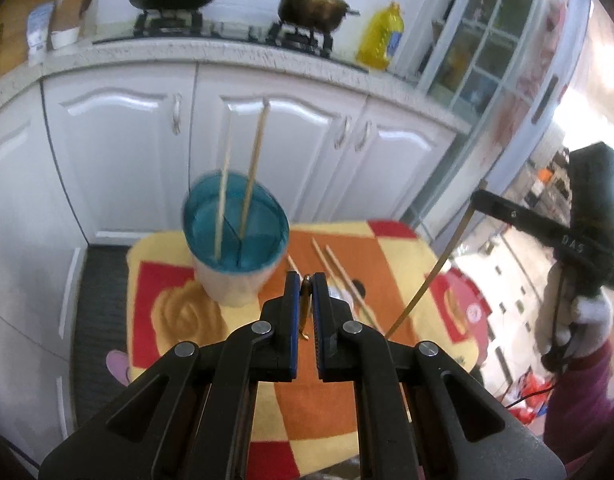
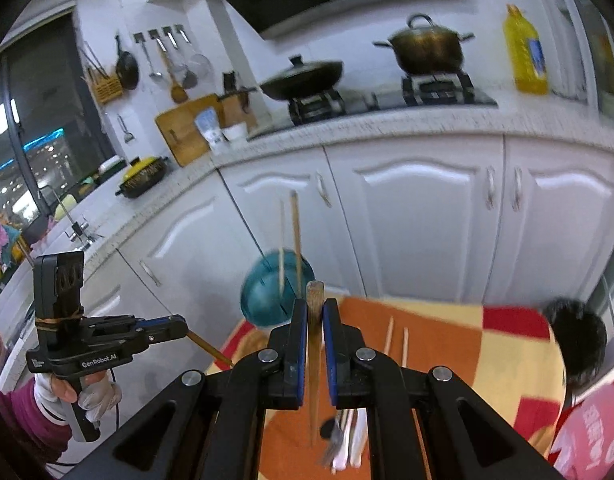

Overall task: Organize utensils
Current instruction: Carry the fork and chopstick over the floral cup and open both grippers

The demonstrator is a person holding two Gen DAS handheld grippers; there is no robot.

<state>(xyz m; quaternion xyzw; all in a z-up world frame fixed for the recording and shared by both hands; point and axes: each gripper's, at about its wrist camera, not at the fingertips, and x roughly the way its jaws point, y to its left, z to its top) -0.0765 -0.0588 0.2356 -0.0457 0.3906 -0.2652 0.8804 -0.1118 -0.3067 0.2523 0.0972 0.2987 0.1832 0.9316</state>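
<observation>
Your left gripper (image 1: 305,280) clenches a slim brown chopstick (image 1: 305,308); your right gripper (image 2: 315,306) clenches another (image 2: 314,360), above the checkered cloth (image 1: 387,256) beside white glossy cabinets (image 1: 267,140).

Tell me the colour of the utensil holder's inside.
Teal blue inside the utensil holder, with a pale off-white outer wall; the left wrist view shows it best.

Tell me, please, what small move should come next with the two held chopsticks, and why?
Probably carry both toward the blue-lined holder and tip them upright. The left gripper and right gripper each clamp one dark chopstick, two pale chopsticks already stand inside, and others lie on the cloth.
</observation>
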